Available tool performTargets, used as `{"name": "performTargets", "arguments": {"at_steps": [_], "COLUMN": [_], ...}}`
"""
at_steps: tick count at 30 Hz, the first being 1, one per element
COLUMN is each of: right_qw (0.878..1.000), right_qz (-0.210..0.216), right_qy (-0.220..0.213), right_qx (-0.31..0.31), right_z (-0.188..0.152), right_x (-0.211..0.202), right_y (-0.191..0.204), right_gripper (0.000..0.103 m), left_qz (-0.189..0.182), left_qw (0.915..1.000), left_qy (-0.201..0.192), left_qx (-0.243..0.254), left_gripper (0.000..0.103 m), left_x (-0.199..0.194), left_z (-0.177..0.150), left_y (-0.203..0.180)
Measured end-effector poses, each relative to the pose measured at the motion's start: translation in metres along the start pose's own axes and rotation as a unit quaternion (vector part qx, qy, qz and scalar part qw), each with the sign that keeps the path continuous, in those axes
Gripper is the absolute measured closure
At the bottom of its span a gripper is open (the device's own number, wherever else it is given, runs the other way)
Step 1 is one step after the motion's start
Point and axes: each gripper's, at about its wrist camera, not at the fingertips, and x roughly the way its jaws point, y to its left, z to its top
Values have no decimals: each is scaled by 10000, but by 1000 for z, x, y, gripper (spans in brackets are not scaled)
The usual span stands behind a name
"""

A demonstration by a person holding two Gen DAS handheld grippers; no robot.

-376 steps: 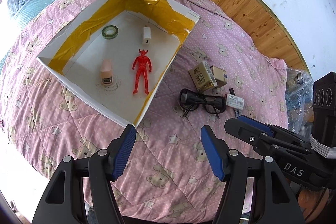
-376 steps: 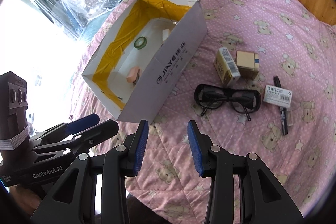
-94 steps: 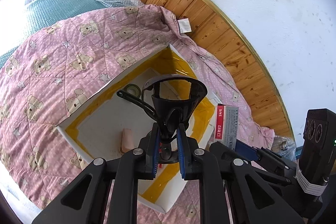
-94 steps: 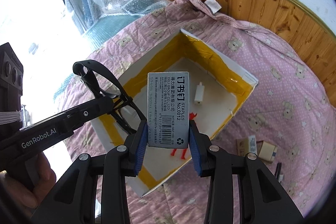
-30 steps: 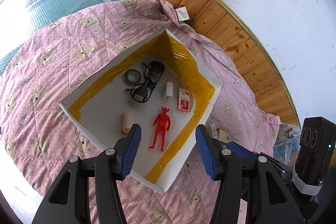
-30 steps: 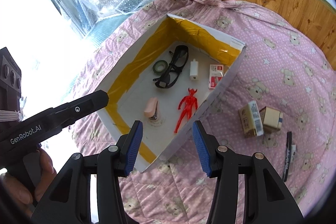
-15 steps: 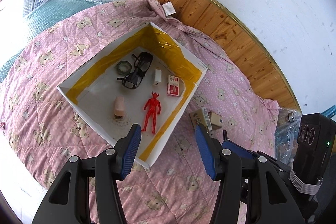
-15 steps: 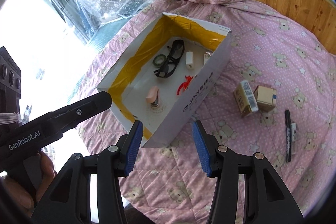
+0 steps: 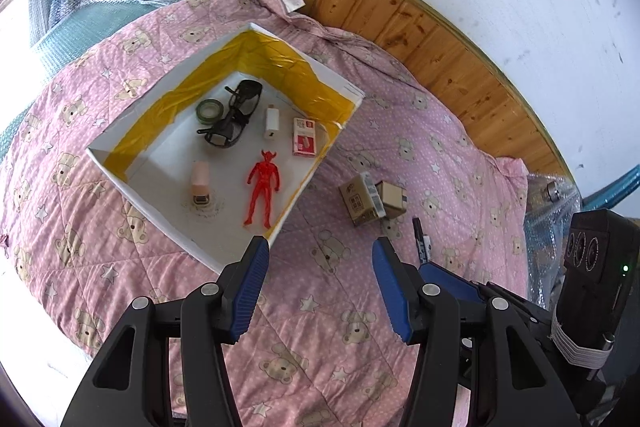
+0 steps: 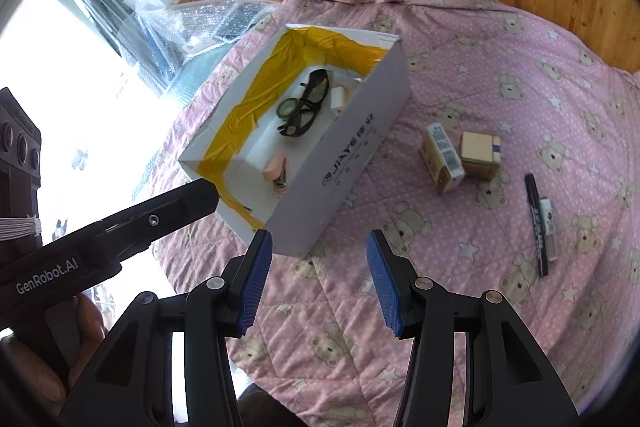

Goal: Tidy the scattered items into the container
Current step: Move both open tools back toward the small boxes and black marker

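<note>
Pink quilt with bears and stars fills both of your views, and the white box lined with yellow tape sits on it, open at the top. Your left gripper hangs above the quilt just off the box's near corner, jaws spread wide with nothing between them. Your right gripper is the same story: blue pads parted, empty, hovering beside the box's printed side wall.

Inside the box you've got black glasses next to a roll of green tape, a small white adapter, a red-and-white staples pack by the far wall, a red figure lying flat, and a pink stapler.

Out on the quilt, well apart from the box, two small cardboard cartons stand touching each other. Further right lies a black marker with a slim white tube pressed alongside it.
</note>
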Motion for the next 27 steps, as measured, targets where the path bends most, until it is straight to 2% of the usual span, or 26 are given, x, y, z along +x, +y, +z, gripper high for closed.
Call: {"name": "performTargets", "arguments": {"at_steps": [12, 27], "right_qw": [9978, 9957], "right_qz": [-127, -139], "right_qy": [-125, -134], "right_qx": [631, 902], "right_z": [-29, -43], "right_x": [-24, -34], "right_y": [-62, -97], "right_gripper": [51, 51], "left_qz": [-79, -89], "left_qw": [9988, 9963], "left_qy": [191, 391], "left_qx": [440, 757], "left_gripper": [48, 48], "left_x": [16, 36], "left_z": [-16, -25], "left_y": [-49, -90]}}
